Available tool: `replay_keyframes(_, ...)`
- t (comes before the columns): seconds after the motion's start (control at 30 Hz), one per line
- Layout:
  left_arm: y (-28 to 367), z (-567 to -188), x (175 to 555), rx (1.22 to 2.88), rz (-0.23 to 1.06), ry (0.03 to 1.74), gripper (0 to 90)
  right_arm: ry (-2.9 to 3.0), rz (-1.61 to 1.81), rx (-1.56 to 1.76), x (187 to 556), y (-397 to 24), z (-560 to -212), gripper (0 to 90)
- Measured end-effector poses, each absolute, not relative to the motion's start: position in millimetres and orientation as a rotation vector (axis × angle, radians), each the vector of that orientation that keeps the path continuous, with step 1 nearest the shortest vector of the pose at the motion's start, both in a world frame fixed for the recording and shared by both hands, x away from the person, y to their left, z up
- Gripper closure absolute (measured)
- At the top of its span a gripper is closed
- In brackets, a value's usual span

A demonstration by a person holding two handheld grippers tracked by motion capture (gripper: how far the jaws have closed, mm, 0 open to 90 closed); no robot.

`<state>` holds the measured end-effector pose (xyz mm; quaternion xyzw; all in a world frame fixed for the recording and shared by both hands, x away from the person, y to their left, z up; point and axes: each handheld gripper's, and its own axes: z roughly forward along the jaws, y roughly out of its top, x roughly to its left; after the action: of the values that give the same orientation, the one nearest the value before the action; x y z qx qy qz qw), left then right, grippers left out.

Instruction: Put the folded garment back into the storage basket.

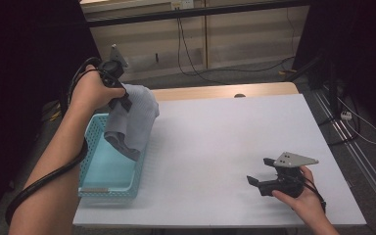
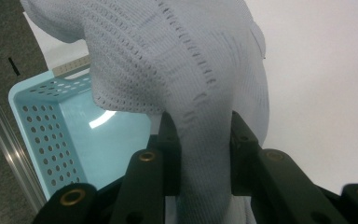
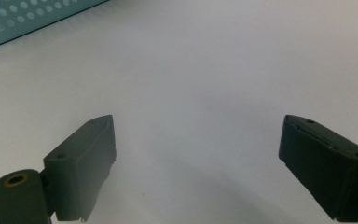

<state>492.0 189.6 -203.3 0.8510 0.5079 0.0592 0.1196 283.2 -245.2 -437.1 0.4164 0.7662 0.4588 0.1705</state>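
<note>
Raised left gripper (image 1: 122, 100) dangles a pinched grey cloth (image 1: 132, 120) over the blue basket (image 1: 90, 183); right gripper (image 1: 260, 170) rests low, jaws wide.

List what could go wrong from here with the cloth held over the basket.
The grey cloth hangs half over the light blue basket's right rim, so dropped now it may drape onto the white table. The left claw pinches only a narrow fold, which might slip.

Cloth (image 1: 132, 115) above basket (image 1: 108, 171), seemingly apart
</note>
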Motion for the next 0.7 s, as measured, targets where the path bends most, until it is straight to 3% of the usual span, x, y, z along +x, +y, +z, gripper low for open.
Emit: replay_keyframes(0.7,216.2,-219.2,496.9,2.447,0.201,1.572,72.6,2.196,1.293,1.177,283.3,-243.2,-438.9,10.6)
